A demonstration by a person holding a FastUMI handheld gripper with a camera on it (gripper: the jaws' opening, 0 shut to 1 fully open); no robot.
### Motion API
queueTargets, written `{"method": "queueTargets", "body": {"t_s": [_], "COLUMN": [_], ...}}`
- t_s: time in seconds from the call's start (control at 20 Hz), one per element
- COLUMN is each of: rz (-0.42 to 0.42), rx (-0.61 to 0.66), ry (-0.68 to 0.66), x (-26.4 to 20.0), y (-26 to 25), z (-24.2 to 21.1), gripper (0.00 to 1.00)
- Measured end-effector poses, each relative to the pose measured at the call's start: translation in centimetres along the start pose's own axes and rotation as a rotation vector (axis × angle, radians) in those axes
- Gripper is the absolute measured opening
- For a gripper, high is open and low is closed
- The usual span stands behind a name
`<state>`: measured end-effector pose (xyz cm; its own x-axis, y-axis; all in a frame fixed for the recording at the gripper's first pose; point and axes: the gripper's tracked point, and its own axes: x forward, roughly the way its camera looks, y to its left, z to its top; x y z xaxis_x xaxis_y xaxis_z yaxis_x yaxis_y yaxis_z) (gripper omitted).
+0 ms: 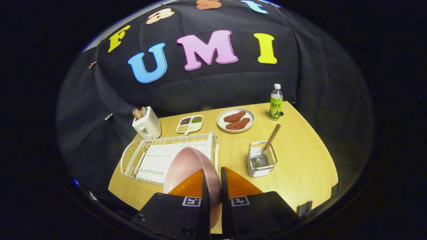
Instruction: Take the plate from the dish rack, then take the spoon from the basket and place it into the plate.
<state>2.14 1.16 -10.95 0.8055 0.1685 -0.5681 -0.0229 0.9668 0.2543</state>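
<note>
Plate (186, 166) sits upright between the fingers (196, 181), both pressing its rim. Dish rack (150, 160) just beyond, left. Basket (262, 163) ahead right on the counter (300, 156), spoon (270, 140) standing in it.

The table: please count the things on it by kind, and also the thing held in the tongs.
Plates: 2, pink plate clamped between the tongs, meat plate
Divided dish: 1
Dish rack: 1
Basket with spoon: 2
Toaster: 1
Bottle: 1
Total: 8
</note>
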Motion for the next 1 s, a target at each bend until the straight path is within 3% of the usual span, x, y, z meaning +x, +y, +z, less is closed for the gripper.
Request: {"method": "queueTargets", "body": {"t_s": [0.2,0.45,1.0], "rz": [0.042,0.102,0.289], "rx": [-0.008,0.009,-0.016], "ry": [0.044,0.121,0.309], "x": [-1.1,0.8,8.4], "y": [-4.6,-9.5,-12.7], "z": [-2.8,-5.9,-11.2], "gripper": [0.18,0.18,0.21]}}
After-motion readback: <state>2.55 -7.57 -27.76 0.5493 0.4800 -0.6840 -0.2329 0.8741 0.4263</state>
